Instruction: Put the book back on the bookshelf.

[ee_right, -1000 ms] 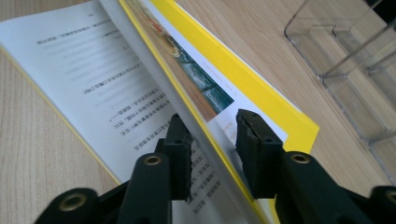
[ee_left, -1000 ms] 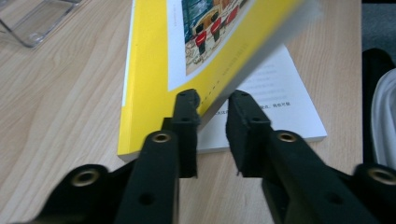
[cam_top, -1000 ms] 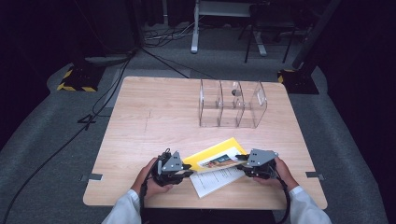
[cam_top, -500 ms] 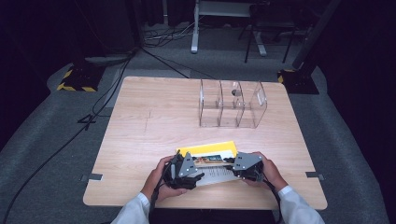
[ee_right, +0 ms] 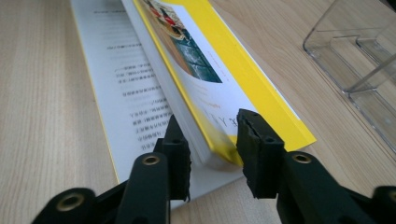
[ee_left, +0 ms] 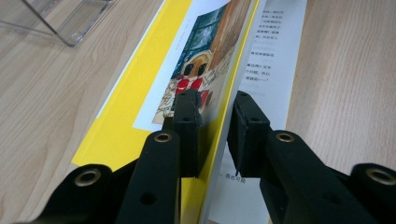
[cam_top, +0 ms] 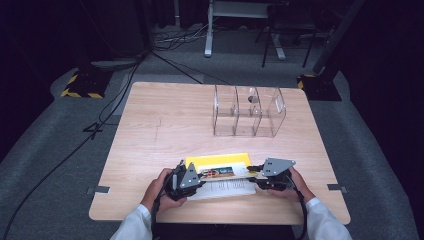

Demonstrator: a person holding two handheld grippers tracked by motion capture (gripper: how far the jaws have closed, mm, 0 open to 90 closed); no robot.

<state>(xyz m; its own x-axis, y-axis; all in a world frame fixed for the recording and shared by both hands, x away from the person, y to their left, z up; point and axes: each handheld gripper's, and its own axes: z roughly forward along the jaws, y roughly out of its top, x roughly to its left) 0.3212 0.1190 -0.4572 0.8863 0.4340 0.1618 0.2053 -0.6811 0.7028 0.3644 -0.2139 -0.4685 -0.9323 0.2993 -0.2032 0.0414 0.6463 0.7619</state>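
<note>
Two tongs work one yellow book (cam_top: 218, 166) near the table's (cam_top: 165, 125) front edge in the high view: the left tongs (cam_top: 199, 176) at its left end, the right tongs (cam_top: 254, 176) at its right, with a clear three-bay organizer (cam_top: 248, 111) towards the back right.

The left gripper view adds what the high view cannot: the left tongs, which have just been closing, straddle the raised cover and pages, one pad on the cover picture, the other just off the pages, above a flat white printed leaf (ee_left: 275, 51).

The right gripper view shows the right tongs, just opening, loosely bracketing the book's corner, not pinching.

I judge the book is being closed or gathered; next calls for both tongs to clamp firmly.
</note>
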